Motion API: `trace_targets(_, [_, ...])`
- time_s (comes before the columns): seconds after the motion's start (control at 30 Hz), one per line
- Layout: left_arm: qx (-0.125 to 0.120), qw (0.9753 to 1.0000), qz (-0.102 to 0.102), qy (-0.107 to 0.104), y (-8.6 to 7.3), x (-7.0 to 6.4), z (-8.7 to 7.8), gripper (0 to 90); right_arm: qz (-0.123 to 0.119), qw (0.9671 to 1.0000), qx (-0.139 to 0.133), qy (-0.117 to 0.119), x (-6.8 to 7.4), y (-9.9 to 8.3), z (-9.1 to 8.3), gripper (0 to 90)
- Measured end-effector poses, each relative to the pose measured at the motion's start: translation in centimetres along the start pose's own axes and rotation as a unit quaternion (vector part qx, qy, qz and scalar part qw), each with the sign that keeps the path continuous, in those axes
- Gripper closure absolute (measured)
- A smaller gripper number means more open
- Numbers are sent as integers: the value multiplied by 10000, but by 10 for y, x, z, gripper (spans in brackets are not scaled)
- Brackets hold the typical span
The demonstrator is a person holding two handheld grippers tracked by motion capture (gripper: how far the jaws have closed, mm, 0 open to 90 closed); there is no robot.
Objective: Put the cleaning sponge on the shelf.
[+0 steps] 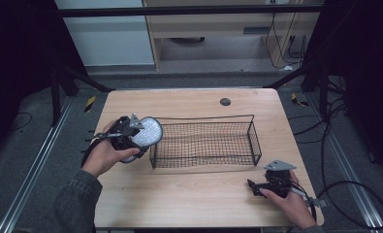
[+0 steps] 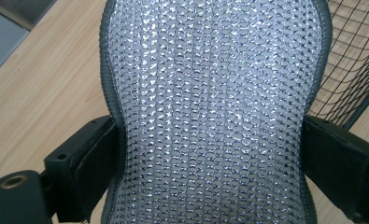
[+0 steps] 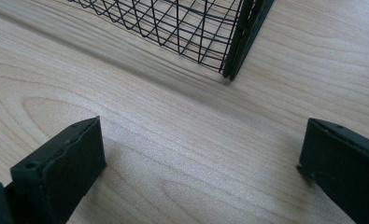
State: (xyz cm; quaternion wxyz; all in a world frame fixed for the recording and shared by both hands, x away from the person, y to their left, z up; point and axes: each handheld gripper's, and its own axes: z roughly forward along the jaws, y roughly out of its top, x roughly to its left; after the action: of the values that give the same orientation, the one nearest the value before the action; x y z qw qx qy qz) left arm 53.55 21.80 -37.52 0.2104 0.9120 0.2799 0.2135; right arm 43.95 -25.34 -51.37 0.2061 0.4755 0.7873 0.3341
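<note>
A: What marks the left gripper [image 1: 131, 134]?
B: Black body, matte black jaws, grey plate; grey denim sleeve [image 1: 75, 199] behind.
A: The right gripper [image 1: 269, 184]?
B: Alike; black cable [image 1: 354, 194] trailing.

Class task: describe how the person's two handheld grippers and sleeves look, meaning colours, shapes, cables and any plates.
Both grippers are black. The left gripper and right gripper each carry a grey three-cornered plate on top and trail a black cable. In the gripper views, each has two flat, blocky black jaws with small screw holes. The left sleeve is dark grey-green fabric.

Dim room, bright tabletop (soft shadows)
</note>
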Motion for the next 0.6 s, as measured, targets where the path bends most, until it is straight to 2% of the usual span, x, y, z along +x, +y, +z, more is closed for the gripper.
trace_targets(0.2, [-48, 9998, 210, -49, 17, -7, 2, 79, -3, 10000, -1, 1, 0, 0, 0, 4])
trace_targets(0.6, [66, 9976, 677, -144, 48, -23, 12, 97, -10, 10000, -1, 7, 0, 0, 0, 4])
